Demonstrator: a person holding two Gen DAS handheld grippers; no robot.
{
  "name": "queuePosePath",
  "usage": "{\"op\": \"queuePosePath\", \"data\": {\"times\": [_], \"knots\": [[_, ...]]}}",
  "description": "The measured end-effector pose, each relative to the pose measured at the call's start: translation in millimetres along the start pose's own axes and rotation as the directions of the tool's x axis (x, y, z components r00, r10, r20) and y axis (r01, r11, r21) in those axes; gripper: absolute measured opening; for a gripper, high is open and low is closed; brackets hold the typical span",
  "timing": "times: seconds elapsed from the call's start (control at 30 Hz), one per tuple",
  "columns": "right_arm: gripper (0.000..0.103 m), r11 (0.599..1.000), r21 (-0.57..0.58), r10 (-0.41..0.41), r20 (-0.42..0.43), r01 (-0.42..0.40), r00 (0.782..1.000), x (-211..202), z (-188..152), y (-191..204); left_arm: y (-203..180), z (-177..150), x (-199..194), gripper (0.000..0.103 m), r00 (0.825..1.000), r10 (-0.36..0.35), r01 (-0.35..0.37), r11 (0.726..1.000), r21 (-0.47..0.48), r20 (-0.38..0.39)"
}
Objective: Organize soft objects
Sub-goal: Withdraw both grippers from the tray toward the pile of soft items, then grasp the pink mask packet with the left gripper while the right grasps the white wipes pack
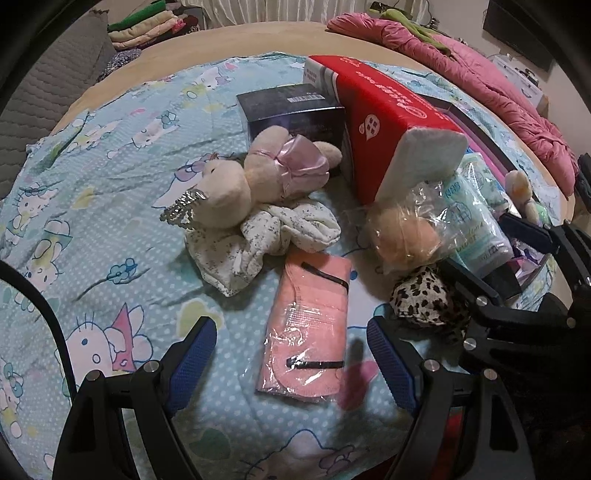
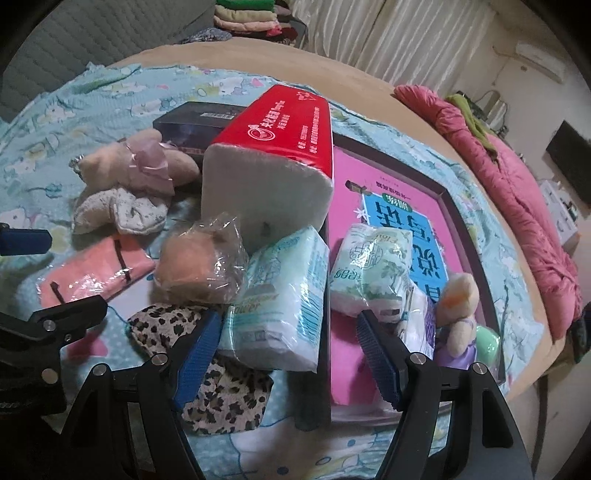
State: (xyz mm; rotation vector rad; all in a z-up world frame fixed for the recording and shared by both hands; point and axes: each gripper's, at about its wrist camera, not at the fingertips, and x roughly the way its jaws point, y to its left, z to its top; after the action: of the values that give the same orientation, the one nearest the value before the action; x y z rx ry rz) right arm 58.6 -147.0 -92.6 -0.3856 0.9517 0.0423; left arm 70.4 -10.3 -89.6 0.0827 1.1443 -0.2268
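Note:
My left gripper [image 1: 291,354] is open, its jaws either side of a pink cloth in clear wrap [image 1: 308,328] on the Hello Kitty sheet [image 1: 92,206]. A beige plush with a pink bow [image 1: 255,173] lies on a white floral cloth [image 1: 258,236] beyond. My right gripper [image 2: 284,343] is open around a pale tissue pack [image 2: 280,302] leaning on a tray's edge. A leopard-print cloth [image 2: 218,391] lies under it. A bagged tan plush [image 2: 199,258], a red tissue pack [image 2: 280,147] and a second tissue pack [image 2: 369,273] are close by.
A pink-lined tray [image 2: 469,236] holds a small plush [image 2: 458,306] and a green ball [image 2: 487,339]. A dark box [image 1: 291,107] stands behind the beige plush. A pink quilt [image 2: 517,192] lies along the bed's right side. Folded clothes [image 1: 147,26] are stacked far back.

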Motion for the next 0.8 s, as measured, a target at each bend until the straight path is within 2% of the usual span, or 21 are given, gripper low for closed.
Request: {"op": "queuePosePath", "data": {"times": [0.2,0.27,0.4,0.47,0.6,0.7,0.8], "knots": [[0.074,0.998,-0.054,-0.024,0.034,0.026,0.999,1.3,-0.9,7.5,0.7,0.3,7.9,0.083,1.0,-0.003,0.003,1.0,-0.011,-0.018],[0.061,0.998,-0.061,-0.001,0.045,0.004,0.999,0.2,-1.4,8.0,1.6,0.8,10.0,0.083,1.0,-0.004,0.004,1.0,-0.015,-0.022],[0.052,0.999,-0.046,0.015,0.052,-0.012,0.999,-1.3,-2.5,2.2,3.7,1.5,13.8,0.083,1.0,-0.005,0.005,1.0,-0.026,-0.029],[0.043,0.999,-0.013,0.036,0.056,-0.035,0.998,-2.4,-2.0,-7.0,4.9,1.6,14.7,0.083,1.0,-0.012,0.011,0.999,-0.039,-0.025],[0.035,0.997,0.018,0.072,0.056,-0.073,0.996,-3.6,-3.4,-17.8,7.7,2.6,18.8,0.082,0.999,-0.028,0.026,0.998,-0.053,-0.023],[0.032,0.995,0.039,0.094,0.06,-0.096,0.994,-5.6,-3.3,-21.8,5.8,2.0,20.2,0.077,1.0,-0.022,0.021,0.999,-0.043,-0.017],[0.031,0.991,0.059,0.119,0.078,-0.124,0.99,-10.2,-2.5,-26.5,5.6,1.9,22.2,0.064,0.999,-0.044,0.043,0.998,-0.047,-0.017]]}}
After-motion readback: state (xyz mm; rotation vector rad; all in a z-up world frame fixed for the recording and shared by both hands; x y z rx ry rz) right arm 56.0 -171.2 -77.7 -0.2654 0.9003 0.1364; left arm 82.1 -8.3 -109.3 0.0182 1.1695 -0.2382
